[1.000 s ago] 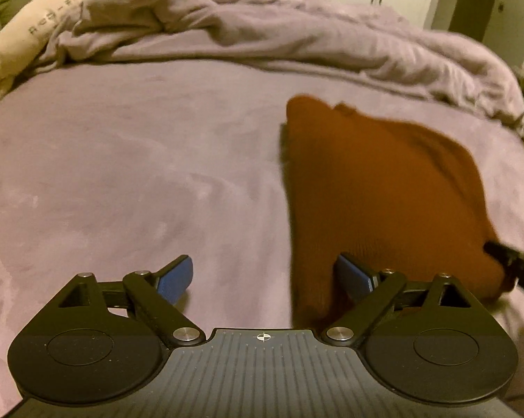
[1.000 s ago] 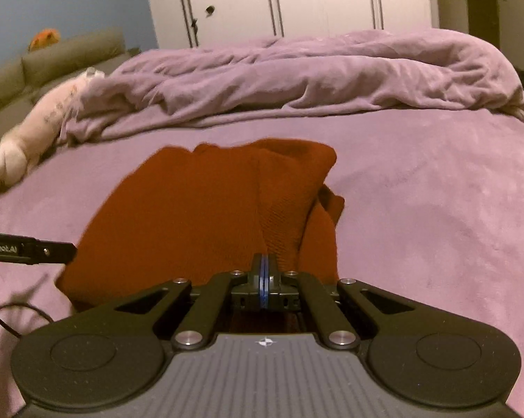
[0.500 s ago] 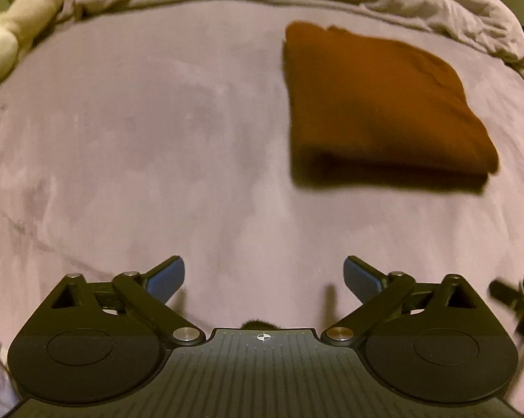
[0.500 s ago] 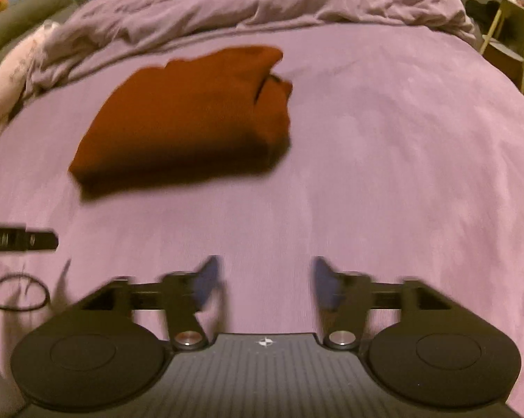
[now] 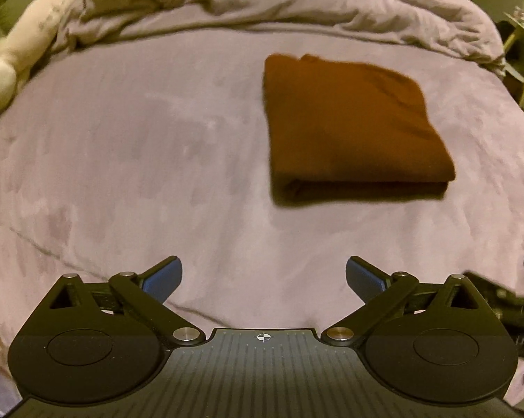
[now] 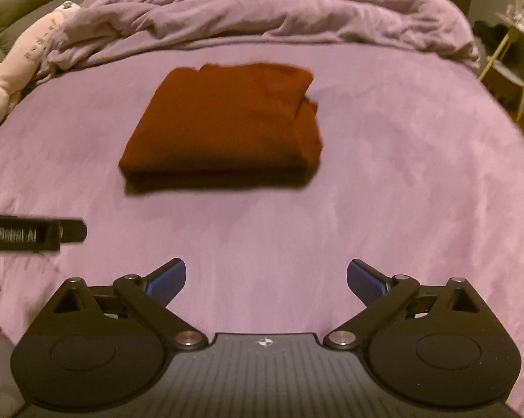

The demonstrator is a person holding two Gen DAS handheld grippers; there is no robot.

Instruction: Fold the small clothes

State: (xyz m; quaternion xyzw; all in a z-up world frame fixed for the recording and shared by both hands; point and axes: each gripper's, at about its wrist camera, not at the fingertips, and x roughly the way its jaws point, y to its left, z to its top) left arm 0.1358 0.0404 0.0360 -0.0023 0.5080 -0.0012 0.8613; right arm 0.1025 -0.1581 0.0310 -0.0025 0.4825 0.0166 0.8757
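Observation:
A rust-brown garment (image 5: 352,129) lies folded into a thick rectangle on the purple bed sheet (image 5: 140,160). It also shows in the right wrist view (image 6: 227,122), with a bunched edge on its right side. My left gripper (image 5: 263,277) is open and empty, held back from the garment's near edge. My right gripper (image 6: 266,278) is open and empty too, also well short of the garment. Part of the left gripper (image 6: 32,233) shows at the left edge of the right wrist view.
A rumpled purple duvet (image 6: 262,10) is heaped along the far side of the bed. A pale plush toy (image 6: 21,62) lies at the far left. A small side table (image 6: 516,59) stands off the bed's right edge.
The right gripper opened and let go of the garment, which now lies flat and folded. Both grippers pulled back toward me, away from it.

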